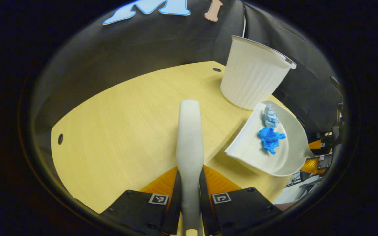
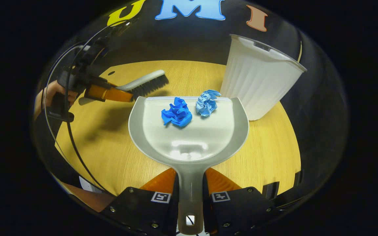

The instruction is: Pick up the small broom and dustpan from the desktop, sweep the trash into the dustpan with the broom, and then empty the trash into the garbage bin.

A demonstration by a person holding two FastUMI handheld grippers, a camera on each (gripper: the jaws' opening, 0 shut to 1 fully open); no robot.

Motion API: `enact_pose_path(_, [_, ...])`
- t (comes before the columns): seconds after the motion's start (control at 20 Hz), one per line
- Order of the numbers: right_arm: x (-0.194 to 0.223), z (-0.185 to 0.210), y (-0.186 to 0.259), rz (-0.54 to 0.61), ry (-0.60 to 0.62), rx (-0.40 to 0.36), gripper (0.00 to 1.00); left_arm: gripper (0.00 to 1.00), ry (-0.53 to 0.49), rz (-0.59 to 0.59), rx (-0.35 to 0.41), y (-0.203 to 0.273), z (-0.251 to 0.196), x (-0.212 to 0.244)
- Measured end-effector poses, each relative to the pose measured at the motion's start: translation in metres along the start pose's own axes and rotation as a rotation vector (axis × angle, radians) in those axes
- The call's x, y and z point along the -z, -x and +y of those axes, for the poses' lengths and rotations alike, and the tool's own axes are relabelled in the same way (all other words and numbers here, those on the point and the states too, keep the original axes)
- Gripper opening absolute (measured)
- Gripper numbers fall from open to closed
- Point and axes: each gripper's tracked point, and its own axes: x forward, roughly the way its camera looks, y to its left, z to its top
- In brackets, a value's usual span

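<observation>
Inside glossy dustpan (image 2: pixel 189 137), crumpled blue paper wads (image 2: pixel 177 113).

One desk (image 2: pixel 267 154) carries one white ribbed bin (image 2: pixel 258 82) at two o'clock, one broom (image 2: pixel 144 83) at ten o'clock, and one dustpan (image 2: pixel 189 137) holding two crumpled paper wads: one dark blue (image 2: pixel 177 113), one pale blue (image 2: pixel 207 102).

Left gripper (image 1: pixel 190 193): fingers closed tight on the broom handle (image 1: pixel 189 137), bottom centre of the left gripper view. It shows again at upper left of the right gripper view, a hand (image 2: pixel 52 95) wrapped round its grip. Right gripper (image 2: pixel 190 196): fingers clamped either side of the dustpan handle (image 2: pixel 190 186), bottom centre.
</observation>
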Motion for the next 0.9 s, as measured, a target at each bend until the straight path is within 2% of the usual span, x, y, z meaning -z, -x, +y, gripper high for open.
enact_pose_path(0.4, [-0.004,-0.004,0.002,-0.013,0.019,-0.016,0.31,0.32,0.091,-0.012,-0.069,0.025,0.032,0.032])
enact_pose_path(0.9, [-0.014,-0.017,0.023,-0.027,0.030,-0.098,0.31,0.34,0.205,-0.030,-0.158,0.066,0.066,0.067])
